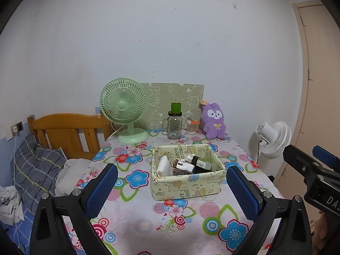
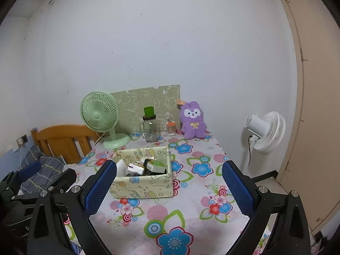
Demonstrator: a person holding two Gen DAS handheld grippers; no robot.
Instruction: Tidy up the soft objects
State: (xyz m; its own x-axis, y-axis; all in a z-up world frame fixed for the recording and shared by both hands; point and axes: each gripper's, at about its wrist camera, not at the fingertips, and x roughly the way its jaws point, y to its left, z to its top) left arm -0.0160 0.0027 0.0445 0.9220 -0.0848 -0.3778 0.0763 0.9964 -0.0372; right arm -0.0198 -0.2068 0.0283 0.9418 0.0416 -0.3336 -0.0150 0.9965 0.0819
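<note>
While the purple plush toy (image 1: pixel 213 120) sits upright at the back of the table (image 2: pixel 191 191) against the wall, well apart from the fabric basket (image 1: pixel 187 183), small packs already lie inside the basket. Such a scene fits both a finished tidying and one where the toy must go in. Left gripper (image 1: pixel 172 193) and right gripper (image 2: pixel 169 188) hover above the near table edge, fingers wide apart, holding nothing.

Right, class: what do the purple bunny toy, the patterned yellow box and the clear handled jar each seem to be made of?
Purple bunny toy: plush fabric, going by its fuzzy matte pile.
Patterned yellow box: probably cloth over stiff panels; printed cartoon surface, soft folded rim, slightly bowed walls.
Clear handled jar: likely glass, being transparent with bright glints, though clear plastic is possible.
</note>
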